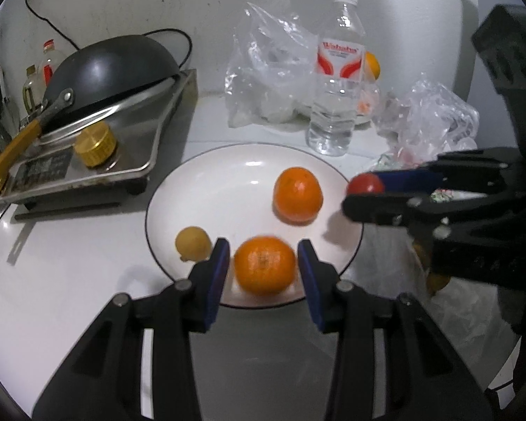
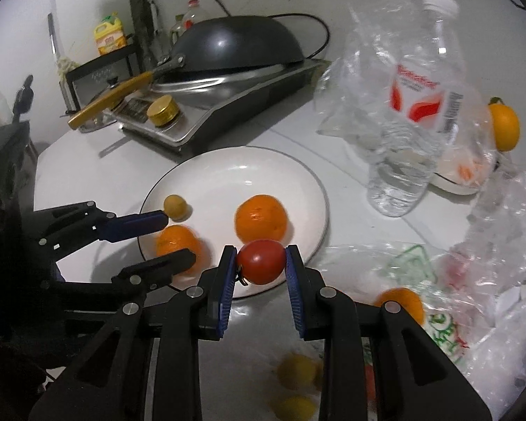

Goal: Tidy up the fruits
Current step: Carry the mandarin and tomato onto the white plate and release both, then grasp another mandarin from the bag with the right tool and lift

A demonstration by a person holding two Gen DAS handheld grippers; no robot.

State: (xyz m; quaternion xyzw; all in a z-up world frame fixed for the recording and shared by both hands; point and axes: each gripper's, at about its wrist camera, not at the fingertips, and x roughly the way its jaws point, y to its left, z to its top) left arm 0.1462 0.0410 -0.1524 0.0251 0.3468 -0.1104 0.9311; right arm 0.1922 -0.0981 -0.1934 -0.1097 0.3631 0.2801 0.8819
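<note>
On the plate: two oranges and one small yellow fruit
Plate: white, dark-rimmed, just in front of the stove
Left gripper: jaws spread either side of the near orange, a sliver of gap at each pad (not pinching)
Far orange: toward the plate's far right
Yellow fruit: at the plate's left rim
Right gripper: pinching a red tomato over the plate's right edge
Bottle: upright behind the plate, among clear bags
</note>
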